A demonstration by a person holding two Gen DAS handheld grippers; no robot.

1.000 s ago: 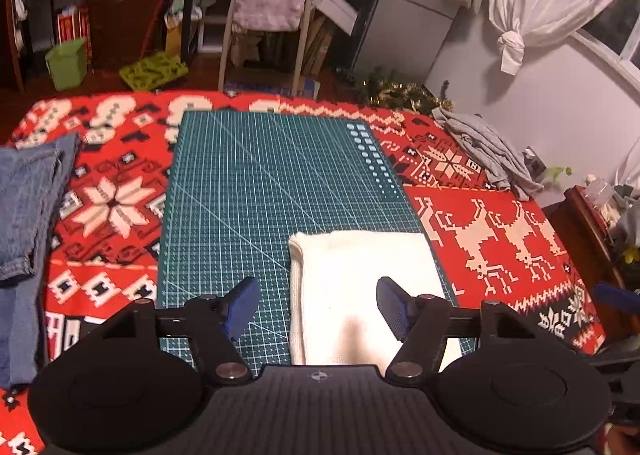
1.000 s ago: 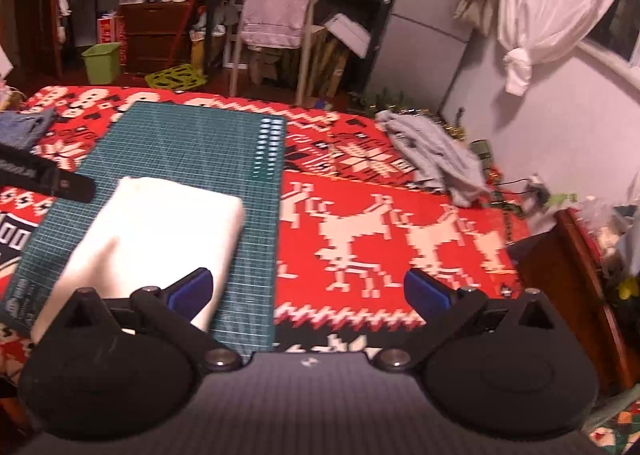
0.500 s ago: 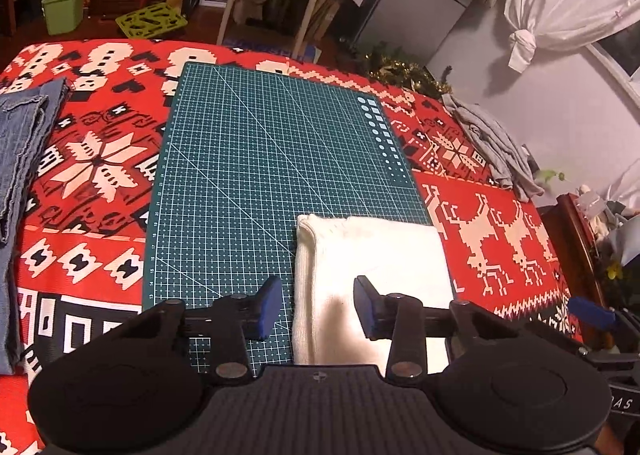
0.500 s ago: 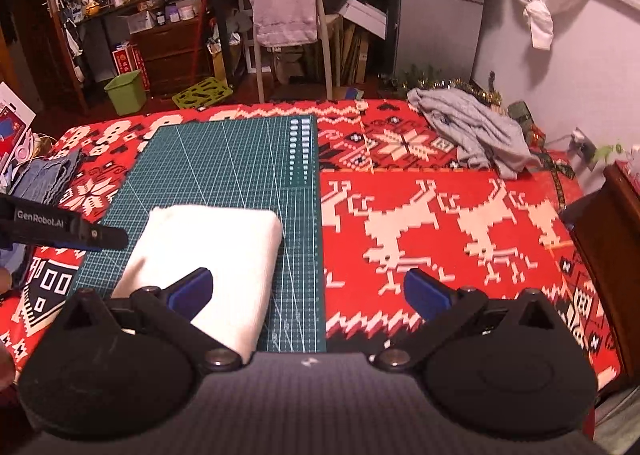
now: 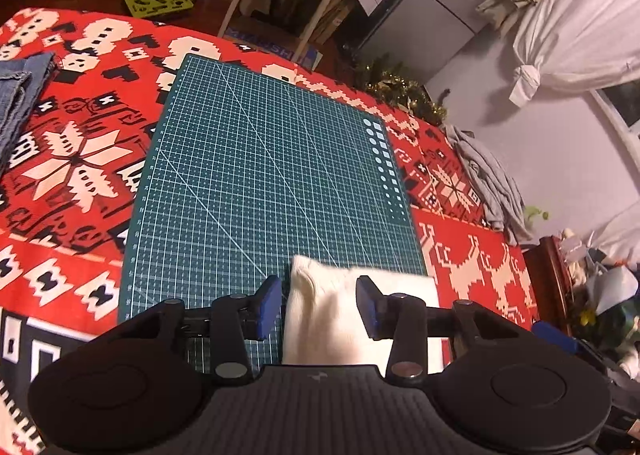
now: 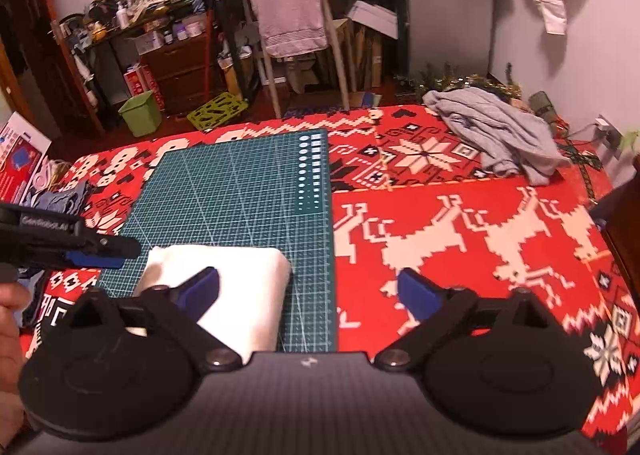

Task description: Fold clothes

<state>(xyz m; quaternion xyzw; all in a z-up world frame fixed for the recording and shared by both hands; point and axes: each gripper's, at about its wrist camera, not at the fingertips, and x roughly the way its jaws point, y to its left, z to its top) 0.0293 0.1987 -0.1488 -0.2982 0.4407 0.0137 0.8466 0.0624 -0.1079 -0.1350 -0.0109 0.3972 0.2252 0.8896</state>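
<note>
A folded white cloth (image 5: 332, 319) lies at the near right corner of the green cutting mat (image 5: 260, 175). My left gripper (image 5: 319, 309) hovers low over the cloth's left edge, fingers partly narrowed but open, straddling that edge without pinching it. In the right wrist view the cloth (image 6: 244, 275) sits left of centre on the mat (image 6: 240, 183). My right gripper (image 6: 310, 293) is wide open; its left finger (image 6: 202, 291) overlaps the cloth, its right finger hangs over the red blanket. The left gripper (image 6: 100, 251) shows at the cloth's left end.
A red patterned blanket (image 6: 460, 239) covers the bed. A crumpled grey garment (image 6: 492, 135) lies at the far right, blue jeans (image 5: 16, 95) at the far left. A person's hand (image 6: 8, 307) is at the left edge. A chair with a towel (image 6: 292, 11) stands beyond.
The left gripper's fingers have narrowed and it has tipped down closer to the cloth's left edge. The right gripper has swung to face the bed squarely, staying wide open.
</note>
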